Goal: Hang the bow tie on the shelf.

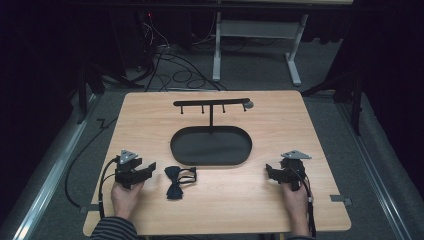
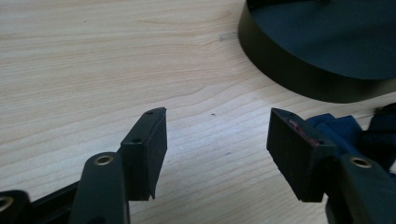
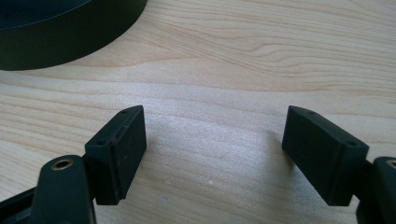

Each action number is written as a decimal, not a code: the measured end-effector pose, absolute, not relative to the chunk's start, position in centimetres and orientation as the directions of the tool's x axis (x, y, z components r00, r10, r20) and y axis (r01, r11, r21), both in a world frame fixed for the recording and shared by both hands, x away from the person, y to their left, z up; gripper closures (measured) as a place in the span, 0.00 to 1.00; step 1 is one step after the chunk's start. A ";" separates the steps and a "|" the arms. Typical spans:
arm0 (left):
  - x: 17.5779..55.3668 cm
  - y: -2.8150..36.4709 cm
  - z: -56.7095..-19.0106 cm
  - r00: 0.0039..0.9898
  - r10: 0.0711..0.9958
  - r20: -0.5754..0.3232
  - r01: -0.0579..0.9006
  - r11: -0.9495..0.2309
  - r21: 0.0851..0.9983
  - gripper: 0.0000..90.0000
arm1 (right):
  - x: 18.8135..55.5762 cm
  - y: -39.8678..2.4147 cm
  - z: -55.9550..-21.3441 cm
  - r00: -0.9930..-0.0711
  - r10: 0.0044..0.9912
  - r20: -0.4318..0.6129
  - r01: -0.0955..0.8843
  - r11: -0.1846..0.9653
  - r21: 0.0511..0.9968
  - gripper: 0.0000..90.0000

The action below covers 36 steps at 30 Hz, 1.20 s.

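We hold both grippers, left (image 1: pixel 148 169) and right (image 1: pixel 270 172), jaws spread and empty, beside the dark blue fabric bow tie (image 1: pixel 176 181) and black oval metal tray (image 1: pixel 181 150).

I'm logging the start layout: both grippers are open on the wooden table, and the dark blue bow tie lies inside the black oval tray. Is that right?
One detail is wrong. The dark blue bow tie lies on the wooden table in front of the black oval tray, not inside it, as the high view shows. The rest holds: the left gripper and right gripper are both open.
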State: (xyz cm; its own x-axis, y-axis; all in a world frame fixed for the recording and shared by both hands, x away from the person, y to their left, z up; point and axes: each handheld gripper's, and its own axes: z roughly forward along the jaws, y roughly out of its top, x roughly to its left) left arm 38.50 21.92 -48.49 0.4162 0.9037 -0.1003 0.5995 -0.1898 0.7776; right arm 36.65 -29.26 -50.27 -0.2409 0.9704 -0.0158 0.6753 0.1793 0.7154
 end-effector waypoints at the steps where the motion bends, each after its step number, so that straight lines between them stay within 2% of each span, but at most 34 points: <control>1: 38.4 21.8 -48.3 0.422 0.902 -0.090 0.591 -0.199 0.782 0.45 | 36.6 -29.2 -50.3 -0.240 0.971 -0.014 0.676 0.178 0.715 0.26; 8: 38.1 21.3 -47.6 0.438 0.893 -0.104 0.559 -0.180 0.809 0.48 | 36.7 -29.3 -50.3 -0.241 0.970 -0.016 0.675 0.179 0.715 0.26; 22: 37.7 20.0 -46.8 0.496 0.860 -0.121 0.535 -0.193 0.823 0.43 | 36.6 -29.2 -50.3 -0.240 0.971 -0.014 0.676 0.177 0.715 0.25; 36: 37.9 18.6 -46.4 0.524 0.841 -0.135 0.571 -0.229 0.788 0.44 | 36.6 -29.2 -50.3 -0.240 0.971 -0.014 0.676 0.178 0.715 0.25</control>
